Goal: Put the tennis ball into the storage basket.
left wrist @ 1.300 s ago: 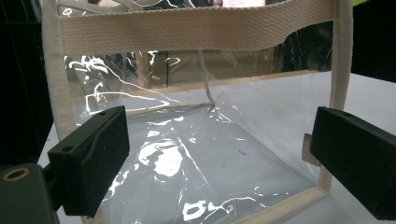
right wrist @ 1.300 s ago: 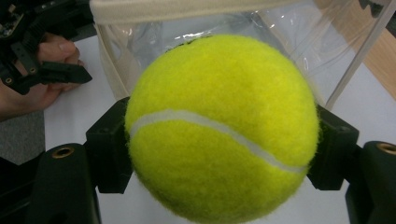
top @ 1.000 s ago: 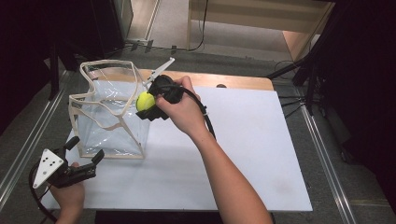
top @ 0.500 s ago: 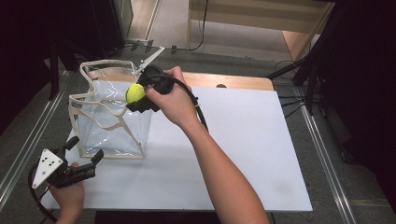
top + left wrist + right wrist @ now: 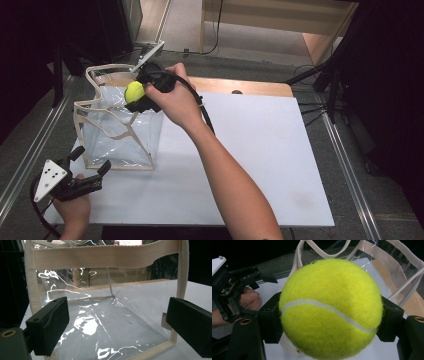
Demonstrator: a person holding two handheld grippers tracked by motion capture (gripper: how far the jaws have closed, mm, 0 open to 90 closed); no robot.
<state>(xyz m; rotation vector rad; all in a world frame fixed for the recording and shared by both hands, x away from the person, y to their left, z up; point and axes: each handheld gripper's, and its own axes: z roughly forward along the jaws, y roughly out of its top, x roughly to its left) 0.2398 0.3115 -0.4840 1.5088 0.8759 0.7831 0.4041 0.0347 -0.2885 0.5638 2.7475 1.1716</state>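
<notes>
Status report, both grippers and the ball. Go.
Right hand-held gripper shut on tennis ball, above clear bag. Left hand-held gripper open, facing bag. Nothing blocking.

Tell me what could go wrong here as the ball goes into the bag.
1. The right gripper holds the ball over the bag's rim, near a loose strap; dropped here, the ball might catch the strap or bounce off outside.
2. The bag looks thin and floppy, and the left gripper sits open beside it, not holding it, so a knock from the right gripper could tip or shift the bag.
</notes>
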